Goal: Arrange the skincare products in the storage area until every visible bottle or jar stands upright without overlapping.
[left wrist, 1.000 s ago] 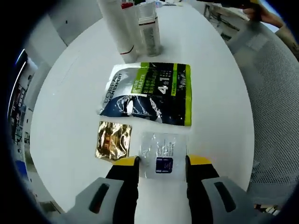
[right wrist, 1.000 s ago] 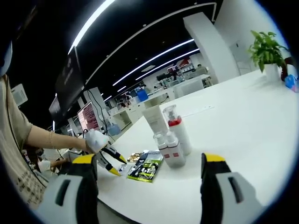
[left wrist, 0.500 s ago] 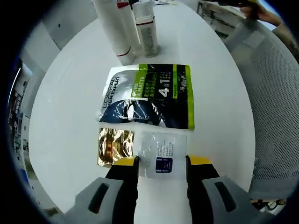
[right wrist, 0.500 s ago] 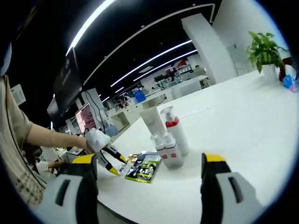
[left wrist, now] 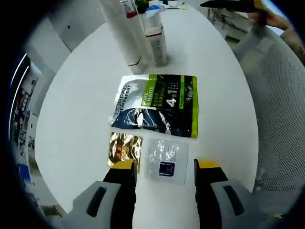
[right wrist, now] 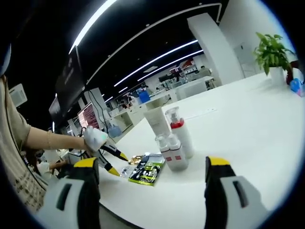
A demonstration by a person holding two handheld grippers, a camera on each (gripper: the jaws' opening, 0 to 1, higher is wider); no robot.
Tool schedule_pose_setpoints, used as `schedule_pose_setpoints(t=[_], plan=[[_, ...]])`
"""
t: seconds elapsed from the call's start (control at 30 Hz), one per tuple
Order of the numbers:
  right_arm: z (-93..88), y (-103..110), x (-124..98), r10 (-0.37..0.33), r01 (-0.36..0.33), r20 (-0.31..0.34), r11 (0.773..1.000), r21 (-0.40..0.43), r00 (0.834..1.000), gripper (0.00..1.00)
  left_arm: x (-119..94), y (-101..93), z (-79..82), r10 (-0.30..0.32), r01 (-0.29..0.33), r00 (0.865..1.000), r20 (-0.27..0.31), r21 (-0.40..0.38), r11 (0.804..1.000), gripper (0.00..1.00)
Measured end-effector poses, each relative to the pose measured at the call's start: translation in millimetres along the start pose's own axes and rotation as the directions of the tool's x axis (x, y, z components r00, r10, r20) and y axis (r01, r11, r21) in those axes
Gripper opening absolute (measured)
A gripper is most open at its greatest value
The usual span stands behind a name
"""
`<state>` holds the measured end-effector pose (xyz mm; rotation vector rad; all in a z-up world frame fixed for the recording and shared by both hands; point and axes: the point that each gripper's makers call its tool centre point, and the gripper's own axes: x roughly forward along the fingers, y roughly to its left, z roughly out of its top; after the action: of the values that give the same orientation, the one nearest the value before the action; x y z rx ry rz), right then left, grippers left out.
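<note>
- Your left gripper (left wrist: 164, 167) hangs over the white table (left wrist: 76, 114) with jaws spread, either side of the clear sachet (left wrist: 166, 161), gripping nothing.
- Beside that sachet lies a gold sachet (left wrist: 124, 148); past both, the green pouch (left wrist: 157, 105) lies flat.
- The bottles (left wrist: 140, 33) stand upright beyond the pouch.
- Your right gripper (right wrist: 151, 171) is released and empty, well short of the bottles.
</note>
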<state>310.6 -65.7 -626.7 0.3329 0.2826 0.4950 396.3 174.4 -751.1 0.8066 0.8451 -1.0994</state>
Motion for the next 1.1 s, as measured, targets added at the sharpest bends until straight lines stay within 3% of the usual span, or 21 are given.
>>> schedule_pose_setpoints(t=[0.1, 0.17, 0.2, 0.27, 0.3, 0.37, 0.4, 0.53, 0.6, 0.7, 0.77, 0.8, 0.83, 0.9, 0.93, 0.97, 1.0, 1.1], plan=[[-0.7, 1, 0, -0.002, 0.002, -0.005, 1.0, -0.007, 1.0, 0.93, -19, -4.7, 11.0, 0.071, -0.056, 0.993, 0.097, -0.146, 0.988, 0.57], [-1.5, 0, 0, -0.015, 0.015, -0.011, 1.0, -0.018, 1.0, 0.93, -32, -9.8, 8.4, 0.135, -0.092, 0.983, 0.125, -0.3, 0.949, 0.6], [-1.6, 0, 0, -0.02, 0.02, -0.013, 1.0, -0.024, 1.0, 0.93, -38, -13.6, 5.6, 0.164, -0.097, 0.975, 0.147, -0.382, 0.919, 0.61], [-2.0, -1, 0, -0.028, 0.027, -0.015, 0.999, -0.029, 0.999, 0.93, -45, -19.5, 3.1, 0.212, -0.101, 0.959, 0.189, -0.472, 0.876, 0.64], [-2.6, -1, 0, -0.031, 0.031, -0.019, 0.999, -0.031, 0.999, 0.93, -50, -26.6, 0.1, 0.237, -0.094, 0.949, 0.209, -0.528, 0.844, 0.65], [-3.8, -1, 0, -0.03, 0.03, -0.025, 0.999, -0.034, 0.999, 0.94, -57, -38.4, -9.8, 0.269, -0.105, 0.941, 0.204, -0.58, 0.808, 0.67], [-4.4, 0, 0, -0.03, 0.029, -0.029, 0.999, -0.036, 0.999, 0.94, -58, -39.9, -11.4, 0.279, -0.11, 0.939, 0.203, -0.589, 0.801, 0.69], [-8.5, 1, 3, -0.029, 0.026, -0.054, 0.998, -0.052, 0.998, 0.94, -79, -48.3, -25.2, 0.434, -0.184, 0.878, 0.201, -0.696, 0.695, 0.84], [-11.0, 2, 4, -0.027, 0.022, -0.07, 0.998, -0.063, 0.997, 0.94, -94, -49.0, -27.3, 0.507, -0.204, 0.837, 0.207, -0.742, 0.639, 0.88], [-14.8, 3, 5, -0.021, 0.015, -0.092, 0.997, -0.072, 0.996, 0.94, -111, -51.2, -28.7, 0.584, -0.221, 0.784, 0.209, -0.786, 0.577, 0.9], [-18.0, 5, 7, -0.015, 0.007, -0.11, 0.997, -0.071, 0.994, 0.94, -116, -53.9, -30.8, 0.61, -0.237, 0.766, 0.203, -0.793, 0.562, 0.9], [-18.7, 5, 7, -0.013, 0.005, -0.114, 0.997, -0.071, 0.993, 0.94, -117, -56.3, -31.4, 0.614, -0.244, 0.763, 0.201, -0.79, 0.562, 0.9], [-20.2, 6, 7, -0.01, 0.001, -0.123, 0.997, -0.073, 0.992, 0.94, -120, -54.5, -32.8, 0.619, -0.285, 0.763, 0.185, -0.763, 0.58, 0.89], [-21.9, 7, 8, -0.007, -0.003, -0.133, 0.997, -0.077, 0.991, 0.94, -126, -45.3, -21.2, 0.661, -0.284, 0.712, 0.237, -0.764, 0.579, 0.92], [-22.6, 7, 8, -0.006, -0.004, -0.137, 0.997, -0.077, 0.991, 0.94, -126, -45.4, -19.3, 0.66, -0.274, 0.709, 0.248, -0.765, 0.583, 0.94], [-25.4, 8, 9, -0.004, -0.008, -0.153, 0.997, -0.079, 0.988, 0.94, -123, -47.9, -22.6, 0.645, -0.261, 0.725, 0.242, -0.77, 0.582, 0.94], [-26.2, 9, 9, -0.002, -0.011, -0.157, 0.997, -0.082, 0.988, 0.94, -122, -47.9, -25.1, 0.644, -0.268, 0.729, 0.231, -0.77, 0.579, 0.92], [-26.5, 8, 8, -0.008, -0.008, -0.161, 0.995, -0.096, 0.987, 0.93, -124, -44.9, -25.8, 0.653, -0.258, 0.72, 0.237, -0.781, 0.569, 0.92]])
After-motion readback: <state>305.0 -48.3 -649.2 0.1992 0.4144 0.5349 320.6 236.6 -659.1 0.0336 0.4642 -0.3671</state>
